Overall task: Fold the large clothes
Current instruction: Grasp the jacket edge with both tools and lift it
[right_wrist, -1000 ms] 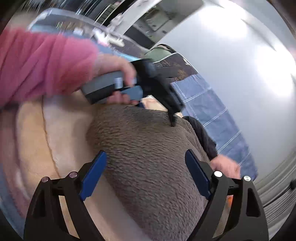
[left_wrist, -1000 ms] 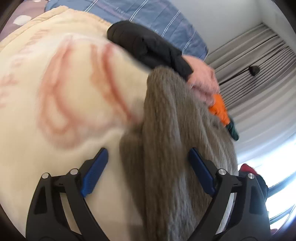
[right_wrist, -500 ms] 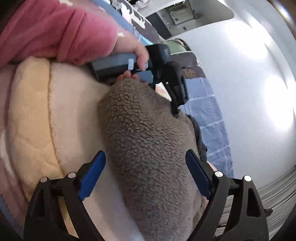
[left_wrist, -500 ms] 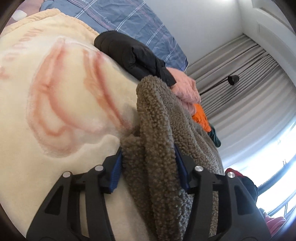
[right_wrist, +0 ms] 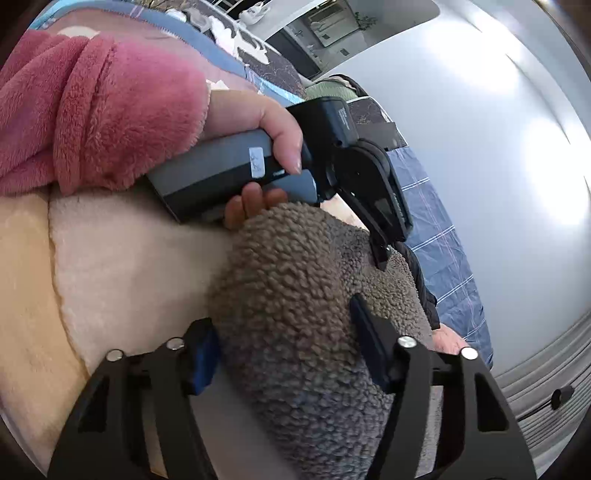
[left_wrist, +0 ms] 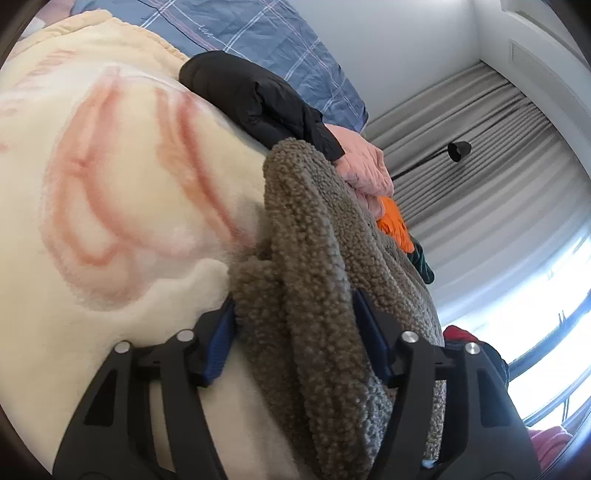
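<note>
A brown fleece garment [left_wrist: 314,295] lies bunched on a cream blanket [left_wrist: 110,184] with a pink pattern. My left gripper [left_wrist: 295,332] has a thick fold of the fleece between its blue pads, which touch it on both sides while the jaws are opening a little. In the right wrist view the same fleece [right_wrist: 295,295] fills my right gripper [right_wrist: 286,347], whose jaws are closing and pressing on it. Beyond it a hand [right_wrist: 266,122] in a pink sleeve [right_wrist: 92,110] holds the left gripper [right_wrist: 380,258], its tips sunk in the fleece.
A black jacket [left_wrist: 258,99], a pink garment [left_wrist: 365,170] and an orange one [left_wrist: 395,221] lie just beyond the fleece. A blue checked sheet [left_wrist: 258,29] covers the far side. Grey curtains [left_wrist: 480,147] and a bright window stand at the right.
The left jaws, wide a second ago, closed on a fold of the fleece, then eased slightly. The right gripper moved closer and its jaws closed in on the fleece.
</note>
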`<state>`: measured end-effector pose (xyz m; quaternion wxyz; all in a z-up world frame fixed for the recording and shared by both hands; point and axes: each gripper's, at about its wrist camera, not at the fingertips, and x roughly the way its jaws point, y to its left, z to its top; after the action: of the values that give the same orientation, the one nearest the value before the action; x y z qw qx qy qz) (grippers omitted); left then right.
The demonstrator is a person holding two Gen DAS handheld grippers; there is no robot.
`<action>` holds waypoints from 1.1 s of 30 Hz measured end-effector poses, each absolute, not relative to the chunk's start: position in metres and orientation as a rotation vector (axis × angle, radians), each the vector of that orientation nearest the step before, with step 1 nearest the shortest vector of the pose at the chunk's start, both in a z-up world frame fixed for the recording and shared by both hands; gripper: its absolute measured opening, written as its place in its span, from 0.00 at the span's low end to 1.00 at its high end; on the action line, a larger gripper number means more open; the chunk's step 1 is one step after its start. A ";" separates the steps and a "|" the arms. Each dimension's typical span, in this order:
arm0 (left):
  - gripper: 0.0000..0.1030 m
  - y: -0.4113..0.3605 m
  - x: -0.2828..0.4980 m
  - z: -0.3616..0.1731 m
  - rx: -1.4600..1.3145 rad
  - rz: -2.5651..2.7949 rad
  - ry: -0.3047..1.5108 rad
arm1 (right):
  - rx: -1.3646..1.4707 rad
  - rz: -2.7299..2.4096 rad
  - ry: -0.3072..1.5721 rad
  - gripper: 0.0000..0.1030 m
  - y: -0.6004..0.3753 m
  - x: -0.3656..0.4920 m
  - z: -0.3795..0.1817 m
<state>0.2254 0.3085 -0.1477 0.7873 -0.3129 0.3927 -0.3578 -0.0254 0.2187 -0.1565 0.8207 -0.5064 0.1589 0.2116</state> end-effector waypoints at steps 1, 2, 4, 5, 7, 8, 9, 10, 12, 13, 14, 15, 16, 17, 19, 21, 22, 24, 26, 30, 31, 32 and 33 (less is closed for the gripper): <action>0.65 0.307 0.226 -0.147 -0.669 -0.777 0.849 | -1.051 0.456 0.346 0.56 0.218 -0.024 -0.155; 0.65 0.306 0.227 -0.147 -0.667 -0.778 0.854 | -1.031 0.460 0.352 0.53 0.217 -0.024 -0.154; 0.61 0.305 0.228 -0.144 -0.662 -0.763 0.865 | -0.949 0.475 0.379 0.48 0.213 -0.021 -0.142; 0.53 0.303 0.228 -0.142 -0.656 -0.750 0.868 | -0.906 0.482 0.392 0.46 0.210 -0.017 -0.135; 0.34 0.299 0.227 -0.131 -0.667 -0.746 0.864 | -0.806 0.495 0.417 0.44 0.203 -0.011 -0.120; 0.33 0.297 0.224 -0.121 -0.658 -0.744 0.843 | -0.740 0.503 0.421 0.44 0.197 -0.009 -0.109; 0.32 0.295 0.222 -0.113 -0.638 -0.746 0.825 | -0.697 0.507 0.419 0.43 0.191 -0.009 -0.100; 0.32 0.290 0.217 -0.099 -0.602 -0.753 0.794 | -0.658 0.510 0.412 0.43 0.185 -0.010 -0.091; 0.32 0.281 0.214 -0.070 -0.558 -0.776 0.758 | -0.585 0.513 0.382 0.43 0.171 -0.011 -0.071; 0.32 0.276 0.213 -0.059 -0.544 -0.782 0.751 | -0.548 0.512 0.367 0.42 0.160 -0.014 -0.060; 0.32 0.268 0.213 -0.044 -0.520 -0.788 0.743 | -0.495 0.511 0.353 0.42 0.147 -0.016 -0.047; 0.32 0.262 0.213 -0.033 -0.502 -0.792 0.737 | -0.444 0.511 0.346 0.42 0.134 -0.016 -0.035; 0.32 0.249 0.212 -0.015 -0.469 -0.798 0.727 | -0.394 0.510 0.340 0.42 0.120 -0.020 -0.027; 0.32 0.237 0.212 -0.002 -0.443 -0.801 0.721 | -0.329 0.510 0.333 0.42 0.106 -0.017 -0.014; 0.32 0.206 0.211 0.026 -0.382 -0.809 0.707 | -0.241 0.504 0.318 0.41 0.079 -0.018 0.002; 0.32 0.177 0.210 0.048 -0.327 -0.817 0.695 | -0.145 0.496 0.294 0.41 0.047 -0.021 0.017; 0.32 0.159 0.209 0.059 -0.297 -0.823 0.688 | -0.104 0.492 0.284 0.41 0.031 -0.023 0.022; 0.32 0.126 0.207 0.075 -0.252 -0.833 0.681 | -0.008 0.481 0.265 0.41 -0.007 -0.029 0.029; 0.32 0.082 0.203 0.092 -0.188 -0.845 0.673 | 0.077 0.470 0.247 0.40 -0.045 -0.036 0.033; 0.32 -0.002 0.198 0.108 -0.048 -0.864 0.673 | 0.200 0.421 0.204 0.39 -0.116 -0.052 0.031; 0.32 -0.029 0.197 0.109 0.003 -0.868 0.680 | 0.228 0.404 0.199 0.39 -0.134 -0.055 0.030; 0.32 -0.052 0.195 0.108 0.043 -0.873 0.689 | 0.273 0.384 0.198 0.39 -0.156 -0.059 0.025; 0.32 -0.076 0.195 0.105 0.085 -0.878 0.699 | 0.309 0.371 0.201 0.38 -0.173 -0.062 0.019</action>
<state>0.1948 -0.0756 0.1050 0.8457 0.0403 0.3313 -0.4164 -0.0615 -0.1729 0.0192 0.9660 0.1526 0.0994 0.1835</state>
